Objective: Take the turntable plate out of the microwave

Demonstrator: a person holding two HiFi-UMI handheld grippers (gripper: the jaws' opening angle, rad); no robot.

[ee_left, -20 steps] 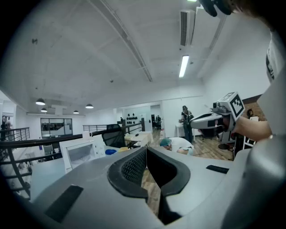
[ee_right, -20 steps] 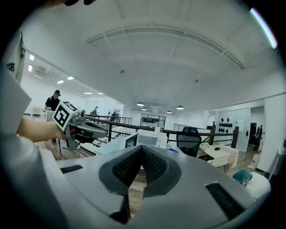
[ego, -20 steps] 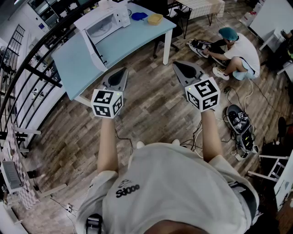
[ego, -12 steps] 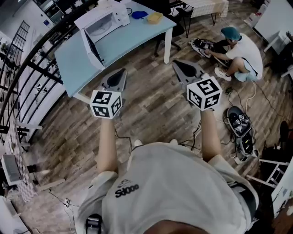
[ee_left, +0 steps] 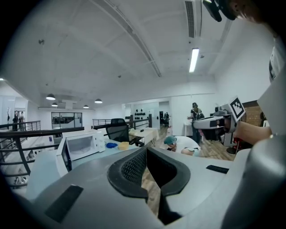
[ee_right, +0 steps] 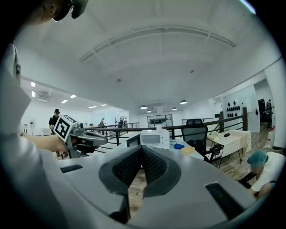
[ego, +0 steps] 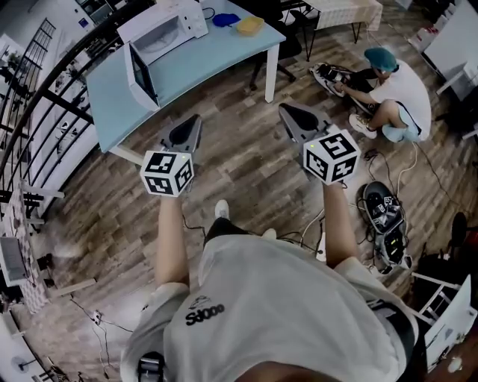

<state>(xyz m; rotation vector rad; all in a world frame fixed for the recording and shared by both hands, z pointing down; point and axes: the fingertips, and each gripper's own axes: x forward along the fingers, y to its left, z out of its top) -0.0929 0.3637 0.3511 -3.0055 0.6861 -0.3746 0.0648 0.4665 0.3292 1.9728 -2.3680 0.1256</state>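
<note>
Both tools are held out in front of the person over the wooden floor point(ego: 246, 171), well short of the pale blue worktop point(ego: 202, 67). The left tool point(ego: 195, 119) has its jaws pressed together with nothing between them, which its own view confirms (the ribbed pads meet at the tip and only floor shows below them). The right tool point(ego: 284, 109) is likewise closed and empty, its pads meeting in a narrow wedge. Each carries its marker cube near the hand, and the two tools sit side by side but well apart, both aimed roughly toward the worktop. On the far end of that worktop stands the white microwave point(ego: 166, 30), its door point(ego: 140, 74) swung open toward the person, so that the pale cavity faces outward. The turntable plate is too small to make out inside that cavity from any view. Beyond the microwave, on the same worktop, lie a blue dish point(ego: 225, 20) and a yellow container point(ego: 251, 28), just beside each other. A black railing point(ego: 52, 112) runs along the left of the worktop. To the right, away from the worktop, a person point(ego: 396, 89) in a teal cap crouches on the floor among cables.
</note>
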